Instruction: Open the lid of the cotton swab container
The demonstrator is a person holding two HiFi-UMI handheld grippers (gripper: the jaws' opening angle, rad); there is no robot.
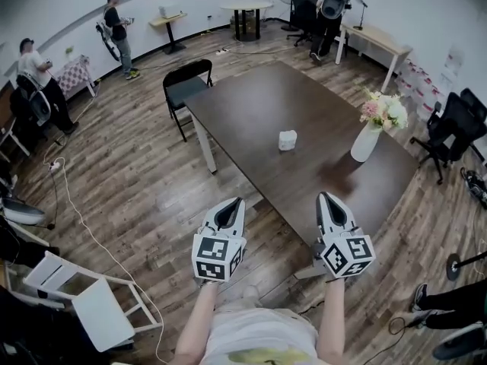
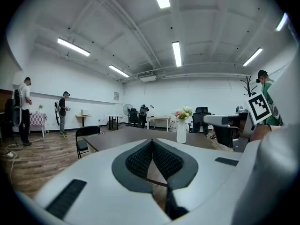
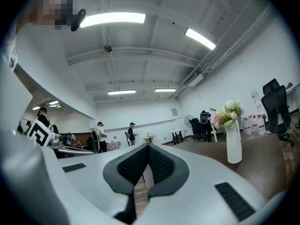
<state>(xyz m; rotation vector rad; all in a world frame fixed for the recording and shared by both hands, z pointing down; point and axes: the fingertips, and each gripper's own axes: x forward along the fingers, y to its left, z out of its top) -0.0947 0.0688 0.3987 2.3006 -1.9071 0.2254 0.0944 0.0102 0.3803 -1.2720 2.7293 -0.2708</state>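
— Both pairs of jaws: how do they stand?
— Pressed together, empty, on the left gripper [image 1: 235,202] and the right gripper [image 1: 324,197], lower centre of the frame.
— The cotton swab container [image 1: 288,140]?
— Mid-frame on the table [image 1: 289,97], left of the vase [image 1: 364,143], well apart from both grippers.

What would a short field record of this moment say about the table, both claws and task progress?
table: dark brown table
on table: small white cotton swab container near the middle; white vase with flowers to its right, apart from it
left claw: shut, empty, short of the table's near edge
right claw: shut, empty, by the table's near edge
contact with container: none
lid: too small to tell
beside table: black chair at the far left
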